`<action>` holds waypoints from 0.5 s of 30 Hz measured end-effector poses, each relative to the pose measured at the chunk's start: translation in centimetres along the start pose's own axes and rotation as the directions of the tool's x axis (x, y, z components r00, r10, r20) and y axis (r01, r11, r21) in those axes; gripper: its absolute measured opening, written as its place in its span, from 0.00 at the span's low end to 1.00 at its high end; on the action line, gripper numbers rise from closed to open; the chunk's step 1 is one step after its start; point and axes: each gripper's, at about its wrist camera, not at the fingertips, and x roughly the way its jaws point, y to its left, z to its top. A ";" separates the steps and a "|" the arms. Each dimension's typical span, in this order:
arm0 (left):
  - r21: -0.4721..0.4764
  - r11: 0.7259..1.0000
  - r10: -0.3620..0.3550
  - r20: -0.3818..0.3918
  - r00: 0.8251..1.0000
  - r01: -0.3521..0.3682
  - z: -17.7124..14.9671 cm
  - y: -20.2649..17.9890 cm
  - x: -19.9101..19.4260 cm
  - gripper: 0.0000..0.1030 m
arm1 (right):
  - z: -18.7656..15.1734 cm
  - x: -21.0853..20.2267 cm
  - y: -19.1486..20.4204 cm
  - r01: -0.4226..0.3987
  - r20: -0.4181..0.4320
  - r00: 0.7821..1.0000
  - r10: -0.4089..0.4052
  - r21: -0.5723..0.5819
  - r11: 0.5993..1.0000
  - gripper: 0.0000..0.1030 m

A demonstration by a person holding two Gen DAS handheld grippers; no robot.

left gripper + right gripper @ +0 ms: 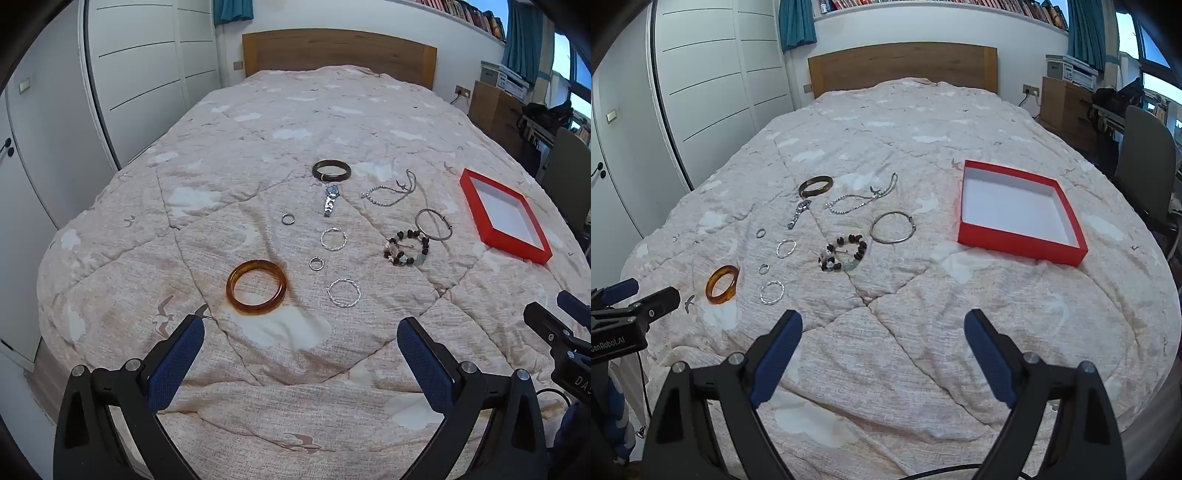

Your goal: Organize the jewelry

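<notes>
Firstly, left wrist view: the left gripper hangs over the quilted bed, its two blue-padded jaws spread wide with nothing between them. Ten jewelry pieces lie loose on the quilt. One amber bangle sits nearest, at 11 o'clock from the gripper. Two twisted silver hoops and two small silver rings form a loose column toward 12 o'clock. One dark bangle lies farthest, with one silver watch touching its near rim. At 1 o'clock are one silver chain, one thin silver bangle and one beaded bracelet, the last two just beside each other. One red box, white inside and holding nothing, lies at 2 o'clock, well apart from the jewelry. The right gripper shows at 3 o'clock.

Right wrist view: the right gripper is likewise spread wide and holds nothing. The same ten pieces lie between 10 and 12 o'clock, led by the amber bangle and beaded bracelet. The red box sits at 1 o'clock. The left gripper enters at 9 o'clock, beside the amber bangle without touching it.
</notes>
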 end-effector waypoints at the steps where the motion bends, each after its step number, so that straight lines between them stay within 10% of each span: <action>1: -0.003 1.000 -0.004 -0.003 1.000 0.004 0.0 0.0 0.1 1.00 | -0.1 0.0 0.0 -0.001 0.001 1.000 0.001 -0.001 1.000 0.87; 15: -0.054 0.998 -0.033 -0.022 0.999 0.031 -0.3 1.8 1.4 1.00 | -0.1 0.5 0.7 0.020 -0.015 1.000 -0.020 -0.009 1.000 0.87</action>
